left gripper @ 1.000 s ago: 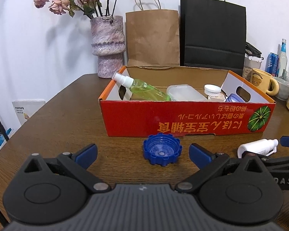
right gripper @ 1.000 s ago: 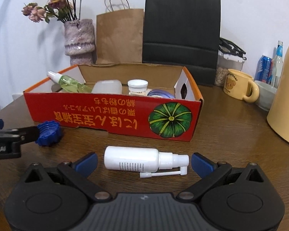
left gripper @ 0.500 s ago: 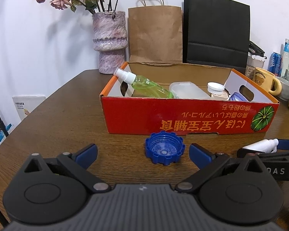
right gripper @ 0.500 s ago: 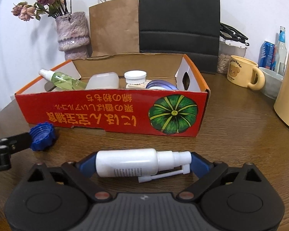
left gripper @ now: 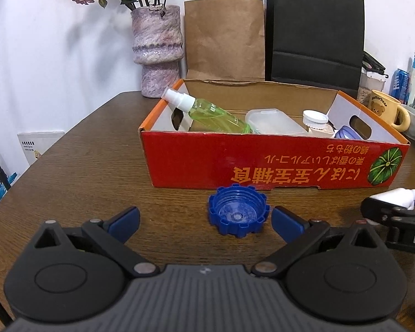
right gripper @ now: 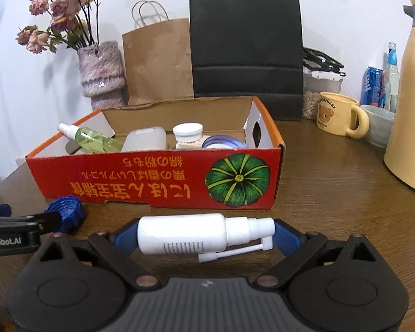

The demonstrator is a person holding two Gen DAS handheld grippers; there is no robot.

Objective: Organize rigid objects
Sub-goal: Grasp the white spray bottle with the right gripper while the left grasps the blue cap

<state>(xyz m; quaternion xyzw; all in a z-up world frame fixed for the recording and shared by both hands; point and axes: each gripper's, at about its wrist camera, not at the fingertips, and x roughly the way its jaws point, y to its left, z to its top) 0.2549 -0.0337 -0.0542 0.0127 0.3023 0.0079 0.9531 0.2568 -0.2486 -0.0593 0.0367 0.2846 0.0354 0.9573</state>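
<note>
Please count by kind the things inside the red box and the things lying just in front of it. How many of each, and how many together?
Spray bottles: 2 (green spray bottle in the red box, white spray bottle in front)
Clear plastic container: 1
White-capped jar: 1
Blue screw cap: 1
Bluish round item, kind unclear: 1
Total: 6

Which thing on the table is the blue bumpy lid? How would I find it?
Find the big red cardboard box with the green pumpkin picture on the brown table. Right in front of its long red side, outside the box, lies the blue cap, open side up. It is the only round, bright blue thing with knobbly edges; the white spray bottle nearby is long and smooth.
</note>
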